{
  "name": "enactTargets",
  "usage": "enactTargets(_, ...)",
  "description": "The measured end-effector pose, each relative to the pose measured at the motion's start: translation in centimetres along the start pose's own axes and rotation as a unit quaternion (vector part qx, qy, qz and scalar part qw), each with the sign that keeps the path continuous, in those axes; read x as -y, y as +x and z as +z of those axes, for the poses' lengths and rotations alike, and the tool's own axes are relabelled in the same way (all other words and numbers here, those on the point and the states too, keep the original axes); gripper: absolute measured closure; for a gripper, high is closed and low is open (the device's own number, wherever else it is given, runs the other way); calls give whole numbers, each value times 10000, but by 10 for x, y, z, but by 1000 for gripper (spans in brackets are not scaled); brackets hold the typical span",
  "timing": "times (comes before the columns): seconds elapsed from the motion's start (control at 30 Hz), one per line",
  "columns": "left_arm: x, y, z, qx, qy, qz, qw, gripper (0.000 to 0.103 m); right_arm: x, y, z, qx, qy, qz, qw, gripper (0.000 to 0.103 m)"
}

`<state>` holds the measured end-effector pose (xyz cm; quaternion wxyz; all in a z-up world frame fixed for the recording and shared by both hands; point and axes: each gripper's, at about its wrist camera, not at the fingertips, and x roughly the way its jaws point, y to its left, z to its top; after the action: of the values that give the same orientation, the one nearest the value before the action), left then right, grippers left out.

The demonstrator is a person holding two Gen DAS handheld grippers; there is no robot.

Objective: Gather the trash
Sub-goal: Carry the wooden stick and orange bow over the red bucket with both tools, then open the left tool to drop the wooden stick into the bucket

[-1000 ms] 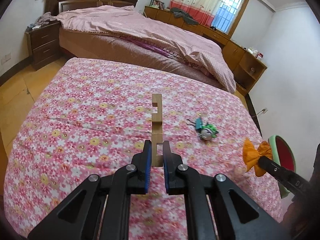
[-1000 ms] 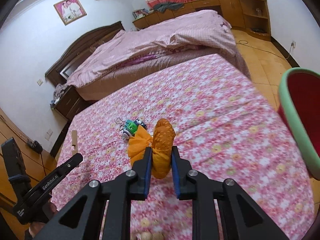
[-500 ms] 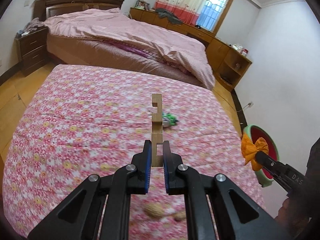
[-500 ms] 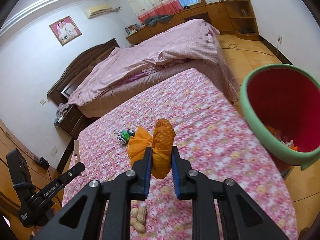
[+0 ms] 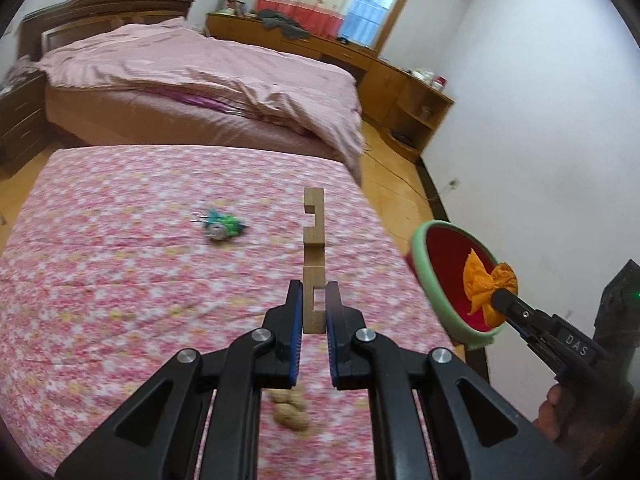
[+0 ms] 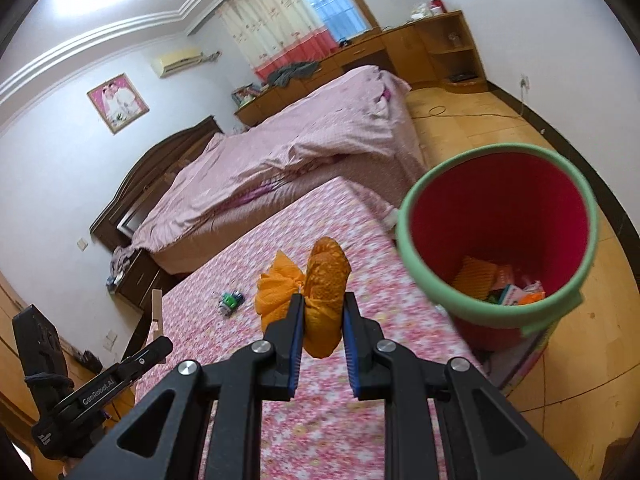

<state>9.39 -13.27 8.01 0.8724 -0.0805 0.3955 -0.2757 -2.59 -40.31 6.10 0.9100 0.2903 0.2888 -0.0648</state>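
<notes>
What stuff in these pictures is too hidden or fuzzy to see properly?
- Trash in the red bin: right wrist view, rim covers part, too small.
- Peanuts: left wrist view, partly behind the left gripper, blurred.
- Green toy: left wrist view, motion-blurred.

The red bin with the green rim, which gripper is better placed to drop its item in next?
Right. The right gripper holds the crumpled orange wrapper close beside the bin; the left gripper, clamping a notched wooden piece, hangs over the flowered bedspread.

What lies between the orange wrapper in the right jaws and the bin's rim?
Nothing solid. In the right wrist view only the edge of the floral tablecloth shows between the orange wrapper and the bin rim.
</notes>
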Motion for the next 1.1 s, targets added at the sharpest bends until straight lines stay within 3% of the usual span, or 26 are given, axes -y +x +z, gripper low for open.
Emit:
enactTargets(0.7,123,77,16,-524,870,-896,9908,94,105,-33,29,492,774,-554,9942,83)
enactTargets(1.1,172,148,3,-915,1326,-956,9823,94,158,-22,37,438,1005,-871,9902,82)
